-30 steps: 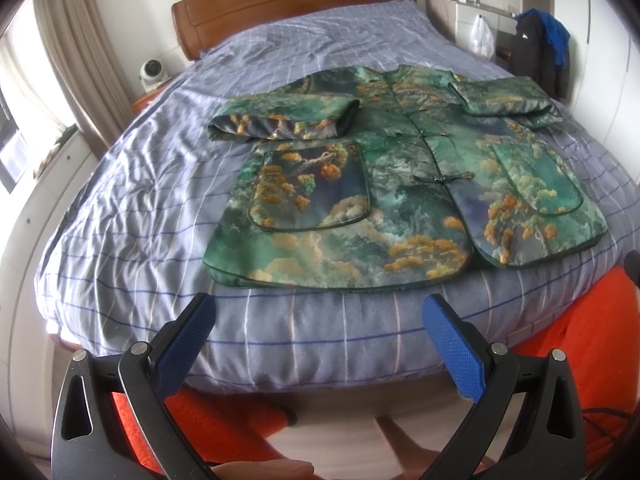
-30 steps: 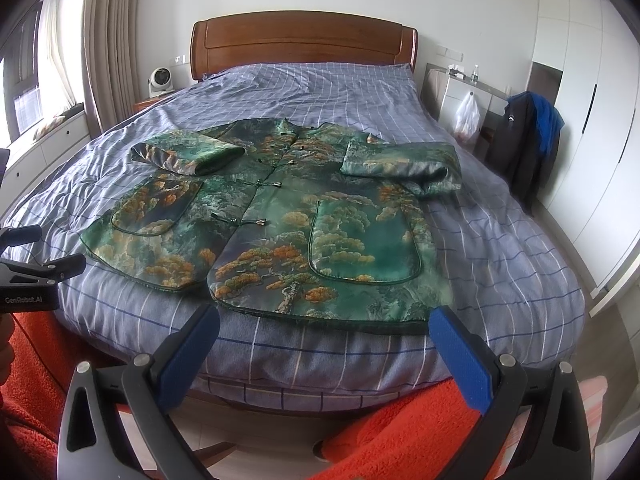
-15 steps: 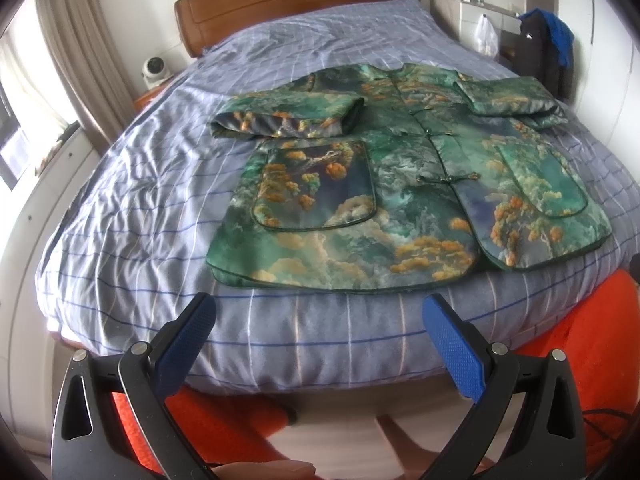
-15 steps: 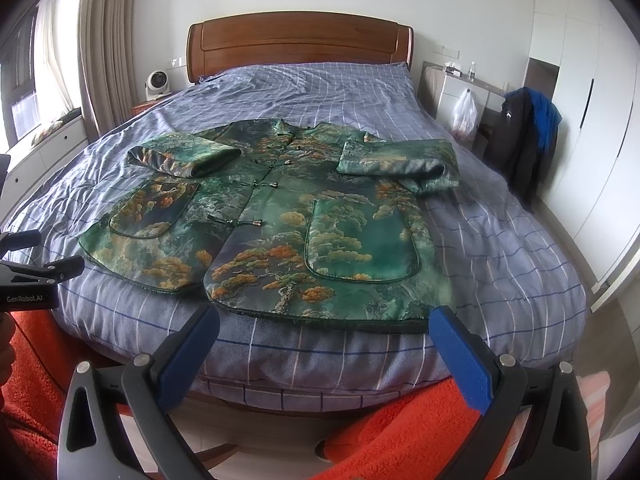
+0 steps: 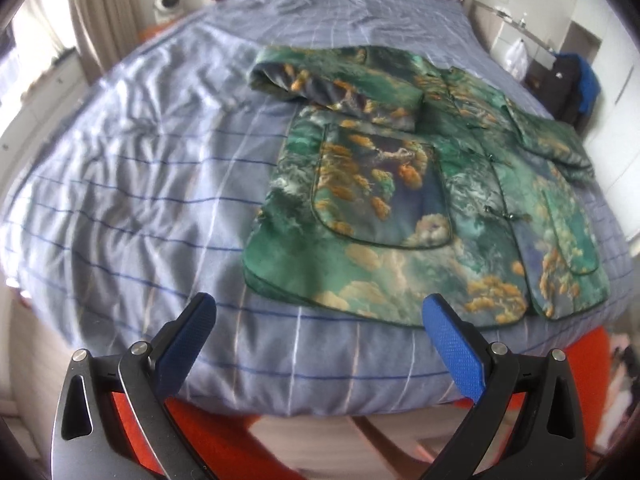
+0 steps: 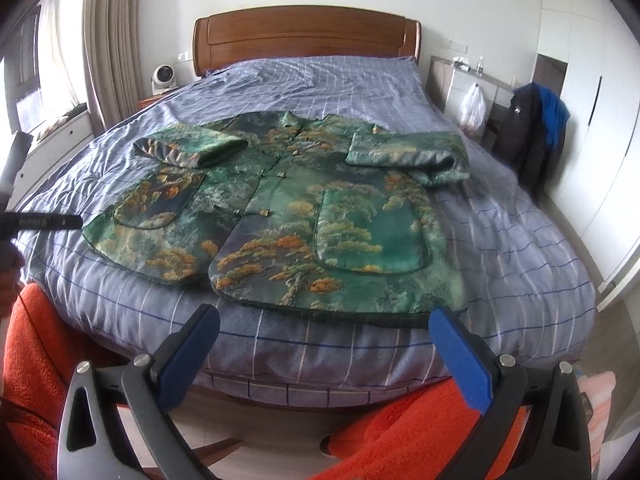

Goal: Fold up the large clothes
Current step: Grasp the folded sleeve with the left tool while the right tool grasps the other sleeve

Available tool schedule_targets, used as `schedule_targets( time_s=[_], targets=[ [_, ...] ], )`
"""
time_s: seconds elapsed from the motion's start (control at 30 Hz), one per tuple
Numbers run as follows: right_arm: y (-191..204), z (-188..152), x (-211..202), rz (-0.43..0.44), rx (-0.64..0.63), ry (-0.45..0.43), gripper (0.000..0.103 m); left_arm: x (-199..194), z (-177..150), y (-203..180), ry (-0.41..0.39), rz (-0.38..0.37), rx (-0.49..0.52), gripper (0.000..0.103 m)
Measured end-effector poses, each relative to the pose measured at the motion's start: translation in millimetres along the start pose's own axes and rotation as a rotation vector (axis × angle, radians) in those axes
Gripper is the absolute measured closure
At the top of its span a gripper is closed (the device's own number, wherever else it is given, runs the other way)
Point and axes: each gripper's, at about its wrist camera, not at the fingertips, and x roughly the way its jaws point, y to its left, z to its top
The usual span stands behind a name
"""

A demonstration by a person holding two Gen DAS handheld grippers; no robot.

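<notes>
A green and orange patterned jacket lies flat, front up, on the bed, hem toward me; it also shows in the right wrist view. Both sleeves are folded in across the chest: the left sleeve and the right sleeve. My left gripper is open and empty, just short of the hem's left corner. My right gripper is open and empty, just before the hem's right half. The left gripper's body shows at the left edge of the right wrist view.
The bed has a blue checked cover and a wooden headboard. An orange fleece garment is in front of the bed. A nightstand with a fan is left, a chair with dark clothes and white wardrobes right.
My left gripper has moved forward and swung left, so the jacket now sits right of centre in its view. My right gripper has moved closer to the hem. Both stay open.
</notes>
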Motion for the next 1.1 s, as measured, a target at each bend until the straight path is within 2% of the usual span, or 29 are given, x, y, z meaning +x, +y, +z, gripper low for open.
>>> schedule_targets(
  time_s=[0.1, 0.27, 0.43, 0.57, 0.7, 0.83, 0.87, 0.93, 0.97, 1.0, 1.03, 1.07, 1.1],
  targets=[
    [0, -6, 9, 0.025, 0.005, 0.040, 0.000, 21, 15, 18, 0.032, -0.072, 0.000, 0.000],
    [-9, -8, 19, 0.081, 0.034, 0.075, 0.000, 60, 41, 44, 0.080, -0.136, -0.015, 0.000],
    [-79, 0, 50, 0.149, 0.197, 0.130, 0.000, 91, 60, 60, 0.136, -0.263, -0.014, 0.001],
    [-146, 4, 72, 0.153, 0.358, 0.140, 0.000, 114, 68, 64, 0.175, -0.298, -0.026, 0.001],
    [-174, 9, 103, 0.177, 0.347, 0.166, 0.000, 126, 74, 59, 0.180, -0.304, -0.009, 0.001],
    [-189, 15, 153, 0.230, 0.323, 0.259, 0.000, 132, 72, 39, 0.234, -0.310, 0.066, 0.003],
    [-189, 15, 160, 0.231, 0.315, 0.269, 0.000, 132, 70, 32, 0.245, -0.310, 0.091, 0.007],
    [-187, 18, 177, 0.235, 0.304, 0.305, 0.000, 132, 65, 19, 0.269, -0.281, 0.143, 0.048],
    [-186, 17, 182, 0.238, 0.306, 0.321, 0.000, 130, 65, 16, 0.263, -0.260, 0.152, 0.056],
    [-186, 17, 190, 0.245, 0.317, 0.354, 0.001, 127, 65, 13, 0.258, -0.253, 0.148, 0.071],
    [-185, 16, 195, 0.247, 0.324, 0.380, 0.012, 124, 65, 12, 0.256, -0.264, 0.123, 0.079],
    [-183, 16, 199, 0.249, 0.319, 0.396, 0.023, 119, 65, 11, 0.249, -0.270, 0.105, 0.081],
    [-180, 18, 199, 0.256, 0.300, 0.409, 0.048, 111, 63, 10, 0.231, -0.279, 0.092, 0.085]
  ],
)
